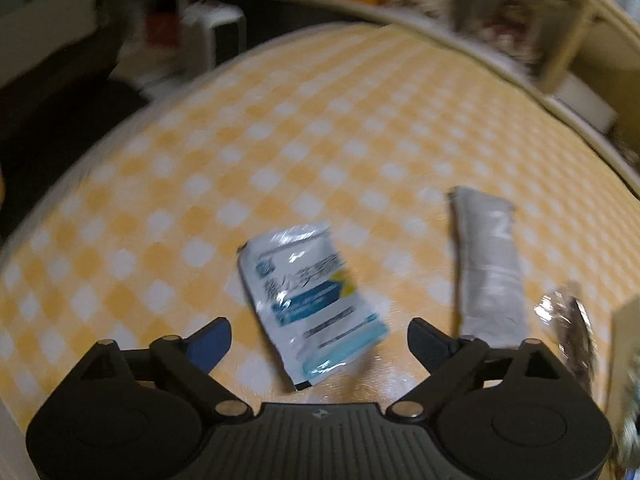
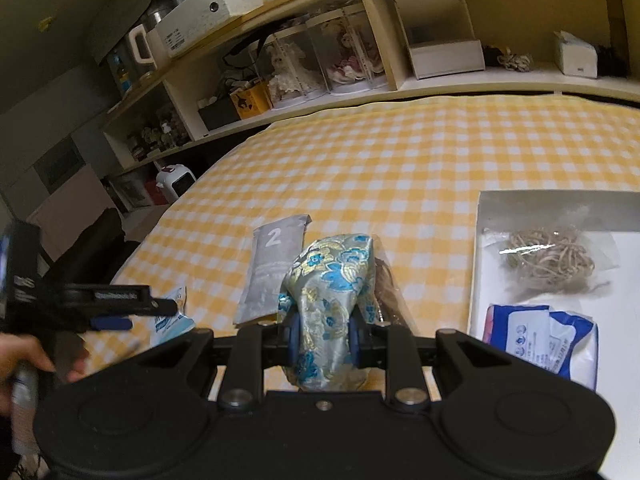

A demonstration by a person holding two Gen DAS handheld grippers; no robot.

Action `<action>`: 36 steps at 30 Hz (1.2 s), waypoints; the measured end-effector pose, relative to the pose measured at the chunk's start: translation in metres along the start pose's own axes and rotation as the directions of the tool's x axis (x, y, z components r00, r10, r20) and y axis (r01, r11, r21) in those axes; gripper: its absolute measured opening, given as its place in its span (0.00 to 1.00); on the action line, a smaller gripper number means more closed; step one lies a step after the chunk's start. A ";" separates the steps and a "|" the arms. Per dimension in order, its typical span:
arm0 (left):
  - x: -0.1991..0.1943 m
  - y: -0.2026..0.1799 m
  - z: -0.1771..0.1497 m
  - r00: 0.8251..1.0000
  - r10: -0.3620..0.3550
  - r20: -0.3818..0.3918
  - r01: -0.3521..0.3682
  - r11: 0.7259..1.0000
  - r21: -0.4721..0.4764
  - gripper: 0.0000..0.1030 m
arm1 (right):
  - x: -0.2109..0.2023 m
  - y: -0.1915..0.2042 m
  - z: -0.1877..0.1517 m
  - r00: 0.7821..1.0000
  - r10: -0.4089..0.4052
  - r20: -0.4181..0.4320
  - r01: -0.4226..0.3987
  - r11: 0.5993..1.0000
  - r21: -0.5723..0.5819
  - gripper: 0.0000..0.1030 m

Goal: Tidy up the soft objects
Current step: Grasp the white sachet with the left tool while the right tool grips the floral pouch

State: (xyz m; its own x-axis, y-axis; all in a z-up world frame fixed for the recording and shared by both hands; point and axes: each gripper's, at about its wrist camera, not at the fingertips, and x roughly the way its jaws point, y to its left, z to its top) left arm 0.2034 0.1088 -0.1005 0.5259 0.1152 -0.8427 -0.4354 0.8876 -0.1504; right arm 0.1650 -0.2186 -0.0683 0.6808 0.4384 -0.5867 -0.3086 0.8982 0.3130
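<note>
My left gripper [image 1: 318, 334] is open, just above a white and blue plastic packet [image 1: 310, 300] lying between its fingers on the yellow checked tablecloth [image 1: 280, 140]. That packet also shows in the right wrist view [image 2: 170, 320], with the left gripper [image 2: 132, 312] over it. My right gripper [image 2: 322, 338] is shut on a floral brocade pouch [image 2: 332, 284] in pale green, blue and gold. A grey sachet marked 2 [image 2: 272, 268] lies to its left and shows in the left wrist view [image 1: 488, 264].
A white tray [image 2: 480, 248] at the right holds a bag of rubber bands [image 2: 548, 260] and a blue and white tissue pack [image 2: 540, 340]. A clear crinkly bag [image 1: 568, 320] lies beside the grey sachet. Cream shelves [image 2: 400, 92] with boxes and dolls line the table's far edge.
</note>
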 end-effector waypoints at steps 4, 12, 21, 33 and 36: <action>0.017 0.002 0.001 0.999 0.022 -0.029 -0.024 0.998 -0.066 0.98 | 0.002 -0.005 0.001 1.000 0.011 -0.005 -0.011 1.000 0.017 0.24; 0.031 -0.005 0.010 0.997 0.077 0.013 -0.076 0.993 -0.091 0.87 | 0.008 -0.005 0.002 1.000 0.017 -0.010 -0.016 1.000 0.023 0.24; 0.027 -0.022 0.010 0.998 -0.006 0.063 -0.002 0.993 0.117 0.56 | 0.013 -0.008 0.001 1.000 0.009 -0.022 -0.009 1.000 0.027 0.24; 0.009 -0.035 0.004 0.993 -0.082 0.082 0.060 0.969 0.238 0.40 | 0.012 -0.008 0.000 1.000 -0.003 -0.014 0.003 1.000 0.021 0.24; 0.000 -0.038 0.002 0.991 -0.101 0.092 0.074 0.964 0.256 0.40 | 0.011 -0.007 0.000 1.000 -0.003 -0.007 0.004 1.000 0.018 0.24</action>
State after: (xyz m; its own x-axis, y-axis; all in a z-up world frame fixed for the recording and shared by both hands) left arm 0.2214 0.0755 -0.0937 0.6324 0.0658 -0.7719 -0.1932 0.9783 -0.0749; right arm 0.1745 -0.2202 -0.0765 0.6774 0.4355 -0.5928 -0.2945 0.8991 0.3240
